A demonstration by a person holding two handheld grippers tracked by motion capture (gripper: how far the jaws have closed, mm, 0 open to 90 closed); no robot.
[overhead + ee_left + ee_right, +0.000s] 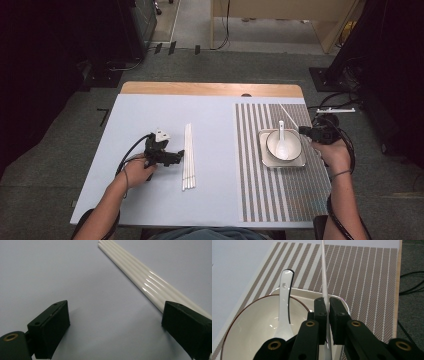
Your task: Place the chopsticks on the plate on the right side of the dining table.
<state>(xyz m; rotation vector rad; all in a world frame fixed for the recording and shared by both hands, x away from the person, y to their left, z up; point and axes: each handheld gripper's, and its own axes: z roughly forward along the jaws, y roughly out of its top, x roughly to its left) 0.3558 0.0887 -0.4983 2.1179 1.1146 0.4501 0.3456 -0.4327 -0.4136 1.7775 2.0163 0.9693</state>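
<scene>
**Table setting partly laid, 1 chopstick in transit**

The blue table [150, 200] carries a striped placemat [280, 195] on its right half. On the mat sits a square plate [263, 155] holding a white bowl [295, 145], with a ceramic spoon [281, 140] resting inside it, so that part looks done. The remaining chopsticks [188, 155], about 4 as far as the left gripper view suggests, lie bundled on the bare table left of the mat. The right gripper [326, 315] pinches 1 white chopstick [323, 270] beside the bowl, not yet set down. The left gripper [115, 325] has its jaws spread wide, resting just beside the bundle. Placing chopsticks on the mat likely remains.
</scene>
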